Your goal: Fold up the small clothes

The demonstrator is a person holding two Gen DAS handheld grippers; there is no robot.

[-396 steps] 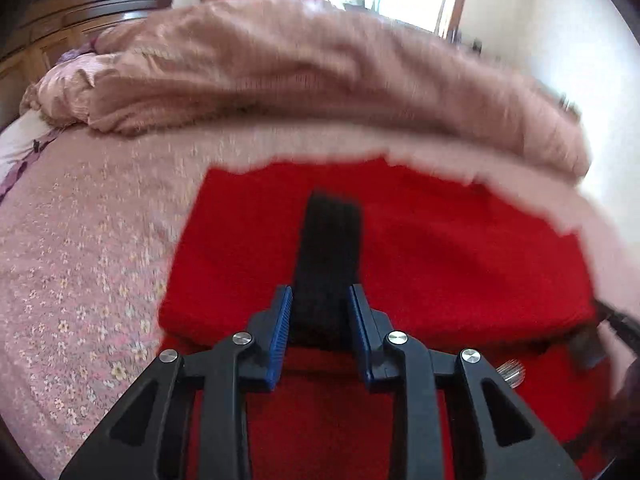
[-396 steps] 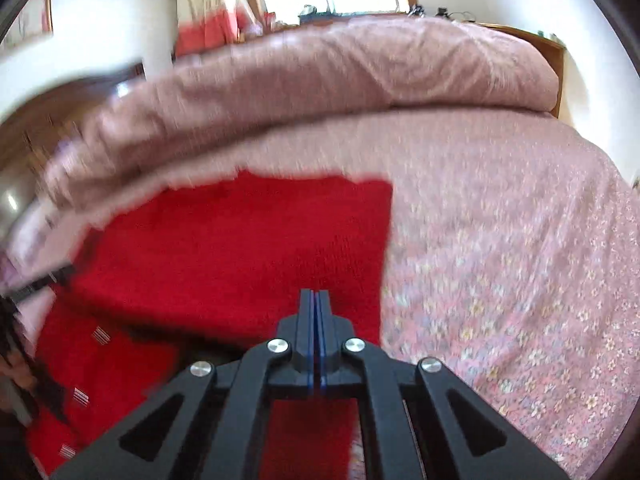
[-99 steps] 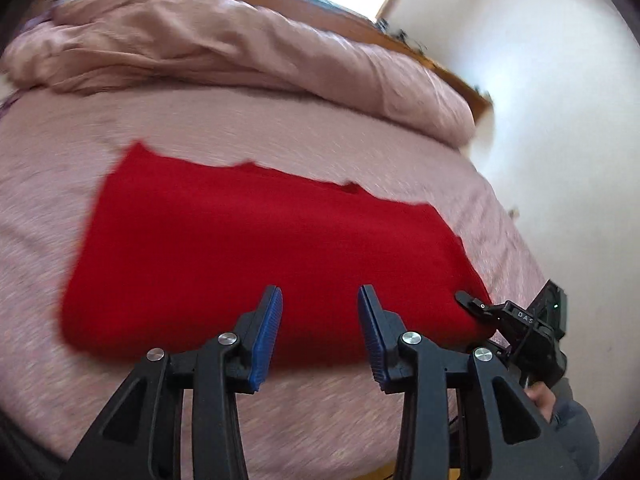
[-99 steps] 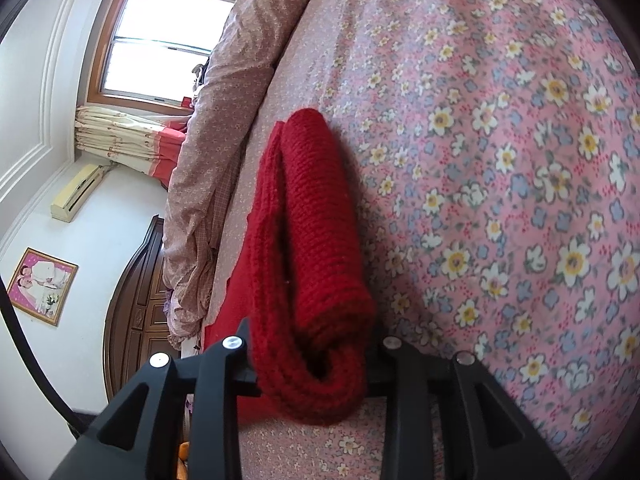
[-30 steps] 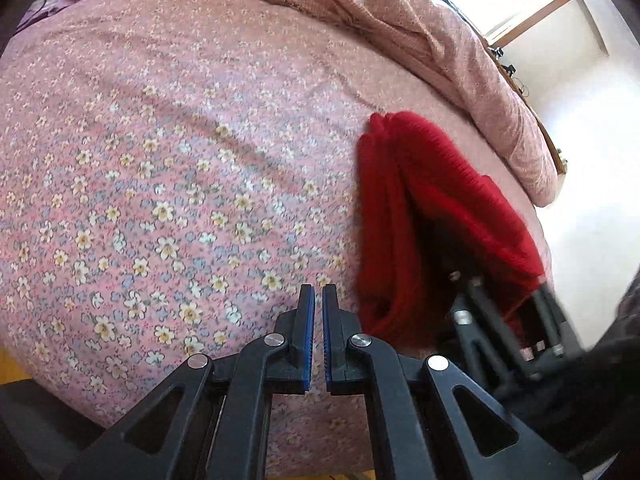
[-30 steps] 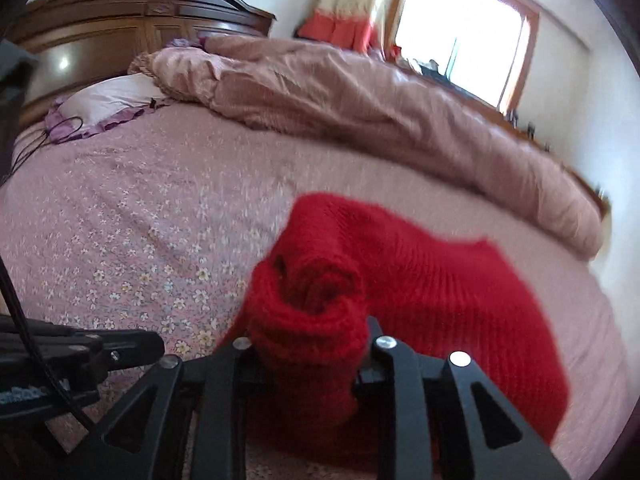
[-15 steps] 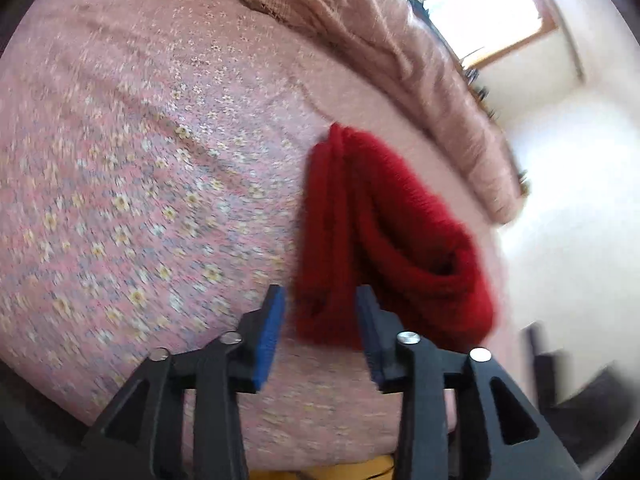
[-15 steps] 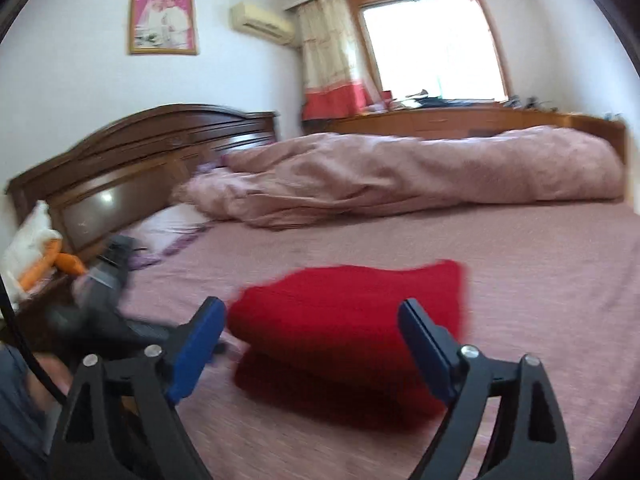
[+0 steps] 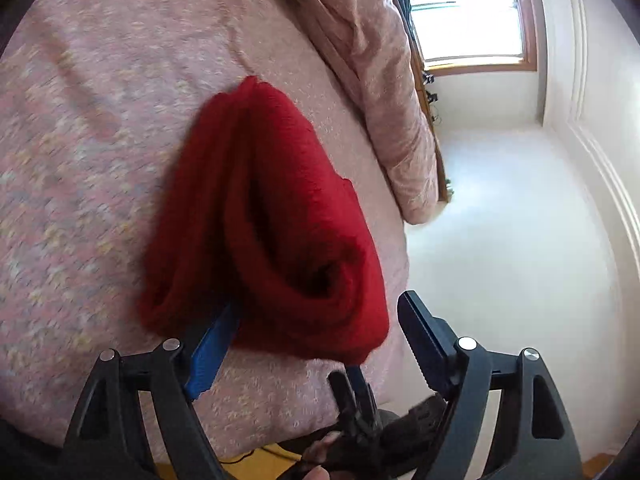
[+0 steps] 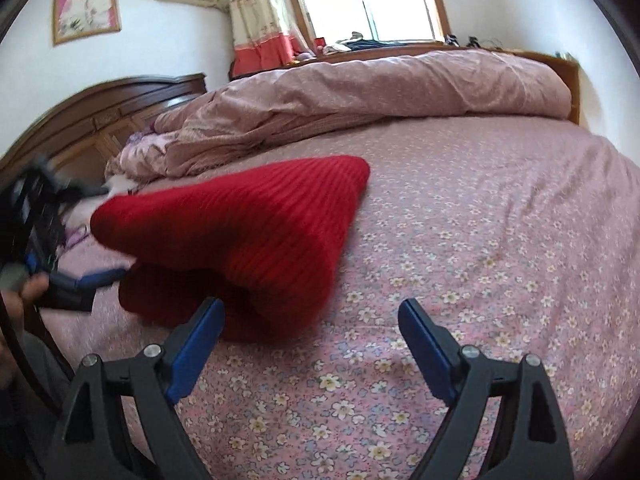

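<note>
One folded red knitted garment [image 10: 248,236] [image 9: 256,216] lies near the front edge of the bed's pink floral sheet [image 10: 500,240], its layers stacked with a rolled open end facing the near side. The left gripper [image 9: 316,344] is spread wide: its left blue-padded finger pokes between the garment's layers, while its right finger stands clear of the cloth. The right gripper [image 10: 310,340] is also spread wide, just in front of the garment's near edge, holding nothing. One crumpled pink duvet [image 10: 360,96] lies along the far side, before one dark wooden headboard [image 10: 100,116].
</note>
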